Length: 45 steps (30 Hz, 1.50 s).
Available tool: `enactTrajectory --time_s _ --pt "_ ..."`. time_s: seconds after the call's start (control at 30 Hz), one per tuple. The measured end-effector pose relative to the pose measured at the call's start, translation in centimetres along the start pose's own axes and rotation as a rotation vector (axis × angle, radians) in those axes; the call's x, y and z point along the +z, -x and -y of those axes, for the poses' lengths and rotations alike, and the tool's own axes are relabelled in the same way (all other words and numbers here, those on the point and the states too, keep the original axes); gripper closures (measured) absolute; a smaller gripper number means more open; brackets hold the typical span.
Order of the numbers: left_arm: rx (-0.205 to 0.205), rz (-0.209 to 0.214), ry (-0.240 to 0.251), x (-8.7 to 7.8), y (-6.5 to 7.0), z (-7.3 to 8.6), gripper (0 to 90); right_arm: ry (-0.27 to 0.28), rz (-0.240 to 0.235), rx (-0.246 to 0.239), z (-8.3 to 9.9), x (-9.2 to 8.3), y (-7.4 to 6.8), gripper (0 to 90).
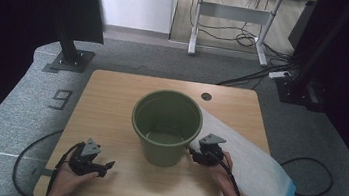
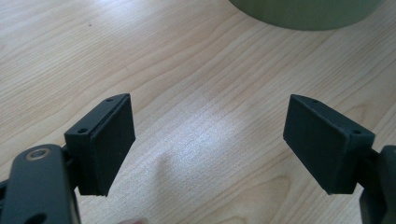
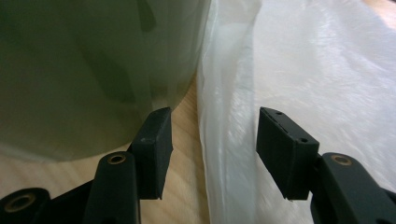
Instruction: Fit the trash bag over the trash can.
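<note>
**Wooden surface with a pot and a bag**

The surface is a light wood-grain top with rounded corners and a small round cable hole near its far edge, right of centre. A green plastic pot stands upright near the middle, open end up. Just right of it lies a translucent white plastic bag with a blue strip at its near end; it runs flat from beside the pot toward the near right corner, overhanging the right edge. The left half is bare wood.
</note>
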<state>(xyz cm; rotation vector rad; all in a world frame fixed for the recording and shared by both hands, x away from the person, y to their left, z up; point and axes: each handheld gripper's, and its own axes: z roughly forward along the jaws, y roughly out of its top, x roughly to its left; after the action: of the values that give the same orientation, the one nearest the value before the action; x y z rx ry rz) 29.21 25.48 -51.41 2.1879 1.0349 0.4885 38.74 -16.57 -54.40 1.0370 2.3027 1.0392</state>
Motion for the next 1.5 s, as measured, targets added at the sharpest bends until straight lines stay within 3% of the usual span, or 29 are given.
enactTrajectory --time_s 0.1,0.17,0.23,0.3,0.33,0.37,0.47,0.5,0.77,0.8,0.9,0.93,1.17,1.27,1.5 --pt "-0.004 0.006 0.006 -0.1 -0.1 0.0 16.9 -0.004 0.009 -0.014 -0.1 0.7 -0.1 45.8" --pt "-0.002 0.005 0.003 0.0 0.0 0.0 16.9 -0.002 0.021 0.007 -0.2 1.2 -0.1 50.8" --pt "0.005 0.005 -0.002 0.1 0.1 0.0 16.9 -0.002 0.043 0.011 -0.2 1.2 0.1 58.6" --pt "0.006 0.006 -0.004 0.1 0.1 -0.1 16.9 0.001 0.033 0.022 -0.2 1.2 0.2 70.0" --pt "0.006 0.007 -0.003 0.1 0.2 -0.1 16.9 0.001 0.033 0.022 -0.2 1.2 0.2 70.0" --pt "0.007 0.006 -0.003 0.1 0.2 -0.1 16.9 -0.002 0.035 0.023 -0.2 1.2 0.3 81.2" --pt "0.007 0.005 -0.002 0.1 0.1 0.0 16.9 -0.004 0.05 0.02 -0.1 1.0 0.4 87.5" --pt "0.006 0.004 0.0 0.0 0.1 0.0 16.9 0.017 0.06 0.05 -0.2 0.5 0.8 88.4" --pt "0.006 -0.002 -0.008 0.2 0.1 0.0 16.9 0.132 0.083 0.118 -0.6 -2.6 2.4 88.6" --pt "0.006 -0.002 -0.007 0.1 0.1 0.0 16.9 0.167 0.087 0.153 -0.7 -3.5 2.9 88.7" --pt "0.005 -0.006 -0.003 0.0 0.1 0.0 16.9 0.205 0.088 0.184 -0.7 -4.4 3.5 88.7" --pt "0.001 -0.008 0.001 0.0 0.0 0.0 17.0 0.242 0.096 0.201 -1.0 -5.4 4.0 88.7" --pt "0.001 -0.01 -0.003 0.1 0.1 0.0 17.0 0.341 0.111 0.233 -1.8 -8.0 4.7 88.7" --pt "0.003 -0.008 -0.006 0.3 0.2 0.0 17.0 0.384 0.097 0.274 -2.2 -9.2 5.0 88.7" --pt "0.005 -0.006 -0.008 0.4 0.3 0.0 17.1 0.436 0.104 0.265 -3.4 -10.9 4.8 88.8"
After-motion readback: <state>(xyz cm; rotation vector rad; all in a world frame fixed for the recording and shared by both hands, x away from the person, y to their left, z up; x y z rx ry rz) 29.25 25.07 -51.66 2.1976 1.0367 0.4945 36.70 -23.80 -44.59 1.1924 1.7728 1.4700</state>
